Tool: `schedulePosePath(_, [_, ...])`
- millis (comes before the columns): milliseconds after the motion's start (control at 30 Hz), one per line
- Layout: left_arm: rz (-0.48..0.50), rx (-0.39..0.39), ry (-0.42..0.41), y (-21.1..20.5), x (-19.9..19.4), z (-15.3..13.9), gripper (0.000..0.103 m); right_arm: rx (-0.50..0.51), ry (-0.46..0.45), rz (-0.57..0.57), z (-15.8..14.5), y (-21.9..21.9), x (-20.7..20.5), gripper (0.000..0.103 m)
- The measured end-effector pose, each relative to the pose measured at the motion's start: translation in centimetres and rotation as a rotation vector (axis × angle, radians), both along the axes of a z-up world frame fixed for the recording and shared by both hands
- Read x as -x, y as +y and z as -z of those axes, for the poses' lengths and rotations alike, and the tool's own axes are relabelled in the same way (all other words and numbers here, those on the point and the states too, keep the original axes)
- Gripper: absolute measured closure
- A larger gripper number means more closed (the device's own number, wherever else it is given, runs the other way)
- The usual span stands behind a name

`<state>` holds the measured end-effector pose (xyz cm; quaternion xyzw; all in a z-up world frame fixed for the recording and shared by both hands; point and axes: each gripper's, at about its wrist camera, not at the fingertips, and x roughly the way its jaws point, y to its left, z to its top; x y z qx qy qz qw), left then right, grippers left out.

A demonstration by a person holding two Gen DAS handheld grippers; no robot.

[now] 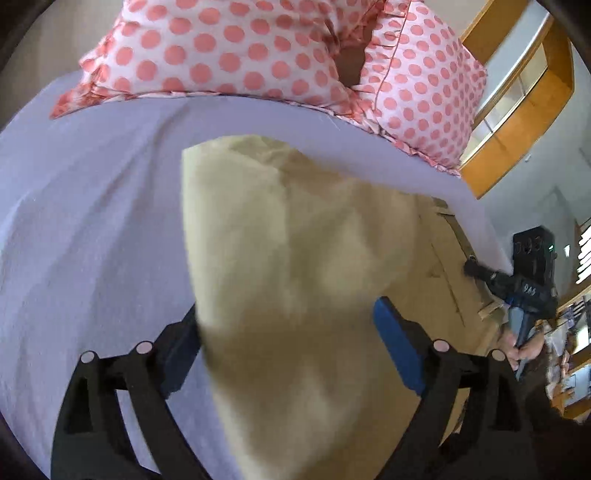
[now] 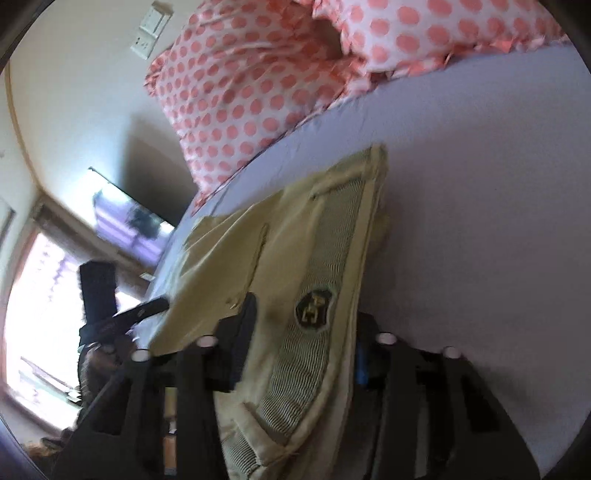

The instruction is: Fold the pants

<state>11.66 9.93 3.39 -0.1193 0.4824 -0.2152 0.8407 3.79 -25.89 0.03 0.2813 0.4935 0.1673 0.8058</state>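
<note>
Pale yellow pants [image 1: 295, 258] hang and drape over a lavender bed sheet [image 1: 92, 221]. In the left wrist view my left gripper [image 1: 288, 350] has its two fingers on either side of a fold of the pants, with cloth filling the gap. In the right wrist view my right gripper [image 2: 303, 350] straddles the ribbed waistband [image 2: 325, 295] with its dark badge [image 2: 313, 308]. The right gripper also shows in the left wrist view [image 1: 480, 269], at the pants' far edge. The left gripper shows in the right wrist view [image 2: 147, 308].
Two white pillows with pink dots [image 1: 258, 48] lie at the head of the bed. A wooden shelf unit [image 1: 524, 103] stands beyond the bed's right edge. A bright window [image 2: 44, 314] and a wall switch plate [image 2: 149, 31] show in the right wrist view.
</note>
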Motion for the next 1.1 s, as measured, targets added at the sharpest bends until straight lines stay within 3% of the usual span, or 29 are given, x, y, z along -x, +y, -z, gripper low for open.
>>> schedulePosePath(33, [0.000, 0.025, 0.008, 0.1, -0.2, 0.1, 0.021, -0.086, 0.025, -0.003, 0.7, -0.4, 0.0, 0.079])
schedulePosePath(100, [-0.016, 0.077, 0.029, 0.8, -0.9, 0.3, 0.052, -0.206, 0.045, 0.006, 1.4, -1.0, 0.0, 0.085])
schedulePosePath(133, [-0.036, 0.101, 0.050, 1.6, -1.2, 0.7, 0.081, -0.230, 0.049, 0.013, 1.4, -1.3, 0.1, 0.085])
schedulePosePath(167, [-0.044, 0.135, 0.066, 2.2, -1.4, 0.8, 0.091, -0.244, 0.050, 0.017, 1.3, -1.3, 0.0, 0.086])
schedulePosePath(233, [-0.053, 0.161, 0.075, 2.7, -1.5, 0.6, 0.094, -0.252, 0.038, 0.010, 0.4, -1.0, -0.5, 0.087])
schedulePosePath(333, [-0.017, 0.028, -0.016, 0.7, -1.9, -1.4, 0.095, -0.192, -0.008, -0.016, -2.0, 0.0, -2.3, 0.087])
schedulePosePath(400, [-0.004, 0.000, -0.074, -0.4, -3.1, -3.1, 0.095, -0.152, -0.044, -0.019, -3.4, 0.1, -4.0, 0.088])
schedulePosePath(467, [-0.007, -0.028, -0.137, -1.3, -5.1, -4.6, 0.095, -0.109, -0.088, -0.004, -4.9, -0.2, -6.2, 0.088])
schedulePosePath(567, [-0.040, -0.146, -0.218, -3.1, -9.4, -5.2, 0.094, -0.091, -0.109, 0.061, -5.4, -1.9, -9.3, 0.088])
schedulePosePath(667, [-0.074, -0.270, -0.151, -4.7, -13.3, -2.5, 0.091, 0.016, -0.049, 0.148, -3.0, -3.3, -12.2, 0.086])
schedulePosePath(700, [-0.085, -0.324, -0.090, -5.2, -14.5, -0.7, 0.087, 0.083, 0.012, 0.168, -1.4, -3.3, -13.0, 0.080])
schedulePosePath(767, [-0.081, -0.347, -0.095, -5.2, -14.3, 0.2, 0.082, 0.187, 0.093, 0.187, 0.3, -3.5, -13.2, 0.068])
schedulePosePath(867, [-0.095, -0.310, -0.160, -3.8, -11.8, -1.2, 0.082, 0.257, 0.010, 0.244, -2.2, -4.4, -11.7, 0.067])
schedulePosePath(933, [-0.089, -0.195, -0.200, -2.6, -9.6, -2.6, 0.082, 0.228, -0.084, 0.264, -4.5, -4.8, -10.4, 0.063])
schedulePosePath(1000, [-0.043, -0.068, -0.201, -2.7, -8.1, -3.2, 0.082, 0.161, -0.082, 0.215, -4.7, -4.0, -10.5, 0.056])
schedulePosePath(1100, [0.015, -0.005, -0.090, -4.6, -8.6, -1.1, 0.077, 0.159, 0.015, 0.175, -2.7, -2.6, -11.8, 0.035])
